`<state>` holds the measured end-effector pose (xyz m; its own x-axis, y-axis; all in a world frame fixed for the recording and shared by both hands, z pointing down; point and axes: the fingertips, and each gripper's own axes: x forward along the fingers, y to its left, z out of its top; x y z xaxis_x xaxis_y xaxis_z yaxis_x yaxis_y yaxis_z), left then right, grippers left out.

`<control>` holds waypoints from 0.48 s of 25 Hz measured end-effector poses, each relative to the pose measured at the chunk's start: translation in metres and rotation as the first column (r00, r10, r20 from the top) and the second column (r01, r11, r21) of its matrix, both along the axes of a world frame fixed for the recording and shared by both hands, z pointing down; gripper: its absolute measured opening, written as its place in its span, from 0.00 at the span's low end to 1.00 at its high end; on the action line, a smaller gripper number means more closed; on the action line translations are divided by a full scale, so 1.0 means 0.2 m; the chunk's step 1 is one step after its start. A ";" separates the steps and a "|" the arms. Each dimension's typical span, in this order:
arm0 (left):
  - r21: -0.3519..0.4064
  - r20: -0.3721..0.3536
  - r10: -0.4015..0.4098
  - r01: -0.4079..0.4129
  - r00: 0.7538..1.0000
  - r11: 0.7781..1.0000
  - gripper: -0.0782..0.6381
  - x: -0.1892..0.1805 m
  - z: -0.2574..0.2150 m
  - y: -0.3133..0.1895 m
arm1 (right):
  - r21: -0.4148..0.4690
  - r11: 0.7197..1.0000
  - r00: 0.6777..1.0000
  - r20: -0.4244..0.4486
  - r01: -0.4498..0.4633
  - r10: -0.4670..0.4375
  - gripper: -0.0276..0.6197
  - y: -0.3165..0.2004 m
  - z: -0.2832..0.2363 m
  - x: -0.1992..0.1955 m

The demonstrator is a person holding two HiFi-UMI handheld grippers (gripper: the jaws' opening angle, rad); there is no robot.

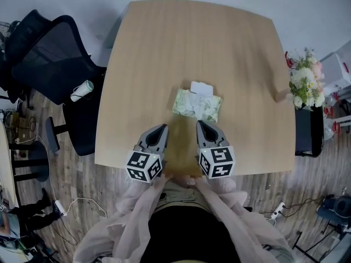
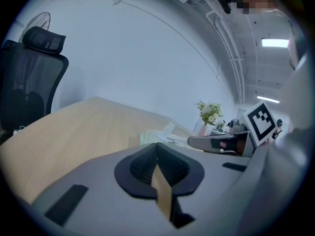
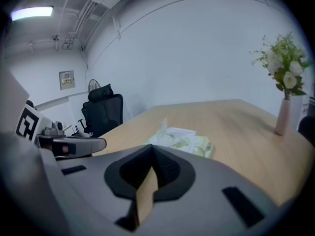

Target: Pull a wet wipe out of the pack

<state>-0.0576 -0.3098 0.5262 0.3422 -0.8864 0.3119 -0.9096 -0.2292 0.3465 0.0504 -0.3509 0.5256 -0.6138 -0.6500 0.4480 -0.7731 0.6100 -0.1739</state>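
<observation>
Side by side, the grey left gripper [image 1: 163,127] and grey right gripper [image 1: 200,123] both have their jaws pressed together, with nothing between them. Just ahead of the right gripper, and ahead-right of the left, the soft green-and-white wet wipe pack [image 1: 197,105] lies untouched on the light wooden table [image 1: 164,48], its white flip lid [image 1: 201,87] open on the far side.

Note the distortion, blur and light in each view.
Head view: sharp, evenly lit, with a soft shadow at the near edge of the table. Left gripper view: strong fisheye, dark corners, lamp blown out, pack soft. Right gripper view: same fisheye, another lamp glaring top left.
</observation>
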 end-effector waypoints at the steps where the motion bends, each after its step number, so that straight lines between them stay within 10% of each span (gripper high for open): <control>1: 0.001 0.001 0.002 -0.002 1.000 1.000 0.13 0.00 0.00 0.00 | -0.005 1.000 1.000 0.007 -0.003 0.003 0.06 0.00 0.00 0.00; 12: 0.003 0.006 0.019 -0.019 1.000 1.000 0.13 0.02 -0.01 0.04 | -0.008 1.000 1.000 0.007 -0.008 0.008 0.06 0.06 0.00 0.02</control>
